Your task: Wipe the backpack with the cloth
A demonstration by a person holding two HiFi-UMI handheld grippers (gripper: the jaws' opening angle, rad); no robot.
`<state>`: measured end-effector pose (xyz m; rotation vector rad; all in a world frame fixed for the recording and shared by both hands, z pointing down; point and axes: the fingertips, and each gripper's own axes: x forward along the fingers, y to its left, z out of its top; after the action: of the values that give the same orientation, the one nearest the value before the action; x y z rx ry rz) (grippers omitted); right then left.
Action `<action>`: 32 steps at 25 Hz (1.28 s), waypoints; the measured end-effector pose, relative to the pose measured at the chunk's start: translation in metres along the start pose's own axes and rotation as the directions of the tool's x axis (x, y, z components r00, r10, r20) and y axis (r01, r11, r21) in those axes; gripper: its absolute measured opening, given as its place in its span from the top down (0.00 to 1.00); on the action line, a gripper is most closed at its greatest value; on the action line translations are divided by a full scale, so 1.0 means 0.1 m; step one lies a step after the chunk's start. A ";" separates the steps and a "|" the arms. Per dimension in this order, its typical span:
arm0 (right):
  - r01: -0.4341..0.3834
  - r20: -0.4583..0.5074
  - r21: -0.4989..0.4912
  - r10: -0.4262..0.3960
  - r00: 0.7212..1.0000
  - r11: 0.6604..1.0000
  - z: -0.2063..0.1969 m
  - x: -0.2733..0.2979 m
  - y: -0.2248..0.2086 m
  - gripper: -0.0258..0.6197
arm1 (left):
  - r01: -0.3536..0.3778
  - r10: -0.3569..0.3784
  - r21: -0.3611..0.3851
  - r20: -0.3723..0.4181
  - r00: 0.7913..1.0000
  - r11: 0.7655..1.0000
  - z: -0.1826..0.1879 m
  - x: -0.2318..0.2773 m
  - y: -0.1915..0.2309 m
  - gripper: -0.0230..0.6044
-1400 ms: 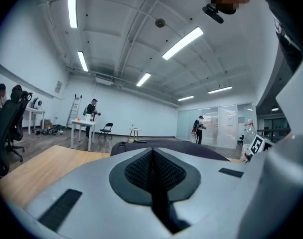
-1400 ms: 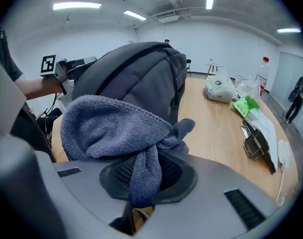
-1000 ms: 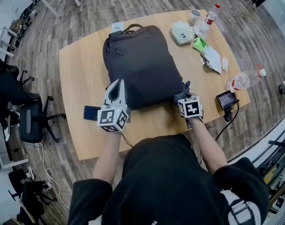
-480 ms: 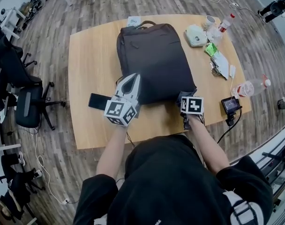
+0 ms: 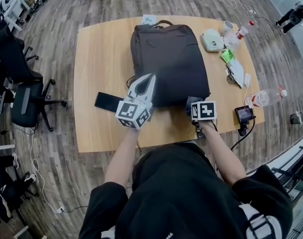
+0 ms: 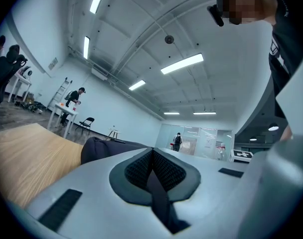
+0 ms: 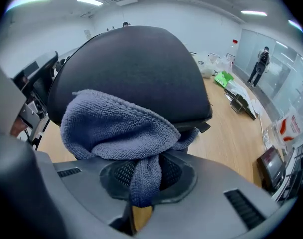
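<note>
Backpack (image 5: 169, 63), dark and lying flat with its carry handle at the far end, filled the middle of a pale wooden bench (image 5: 99, 49), directly ahead of both claws. A blue-grey cloth (image 7: 116, 128) was pinched in the closed jaws of the right claw (image 7: 146, 176), one strip running down between them and the rest bunched in a loose wad just ahead, at the backpack's near right corner. Whether the wad pressed on the bag could not be told. The left claw (image 5: 151, 77) had its jaws brought together with nothing between them and was angled upward over the backpack's near left corner; its own view took in ceiling lights and only a sliver of the bag beyond the jaws. A black phone (image 5: 108, 102) lay flat on the bench just left of the left claw, apart from the bag. To the right of the right claw, near the bench edge, sat a small black device (image 5: 243, 114) with a screen, and beyond it a clear water bottle (image 5: 265, 97) on its side. Farther ahead and right of that claw were a green packet (image 5: 227, 55), a white container (image 5: 212, 39), a cup (image 5: 227, 26) and a red-capped bottle (image 5: 241, 32). Office chairs (image 5: 24, 106) stood on the plank floor (image 5: 52, 173) well left of the left claw.
</note>
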<state>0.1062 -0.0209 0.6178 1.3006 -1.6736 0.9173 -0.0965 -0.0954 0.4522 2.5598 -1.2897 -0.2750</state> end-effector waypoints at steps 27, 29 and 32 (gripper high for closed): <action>-0.280 0.198 -0.269 0.338 0.920 0.921 0.13 -0.26 0.87 0.88 | 0.014 -0.013 -0.042 0.004 1.000 0.999 -0.04 -0.03 -0.01 0.94; -0.280 0.177 -0.349 0.356 0.917 0.894 0.15 -0.33 1.05 0.88 | 0.028 -0.029 -0.048 -0.005 1.000 0.998 -0.04 -0.06 -0.03 0.94; -0.277 0.156 -0.491 0.397 0.905 0.826 0.19 -0.43 1.31 0.88 | -0.017 0.016 -0.066 -0.008 1.000 0.998 -0.07 -0.30 0.04 0.94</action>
<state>-0.0185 0.0059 0.5626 0.8284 -2.2119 0.5028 -0.1149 -0.0728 0.4620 2.4916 -1.2767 -0.3001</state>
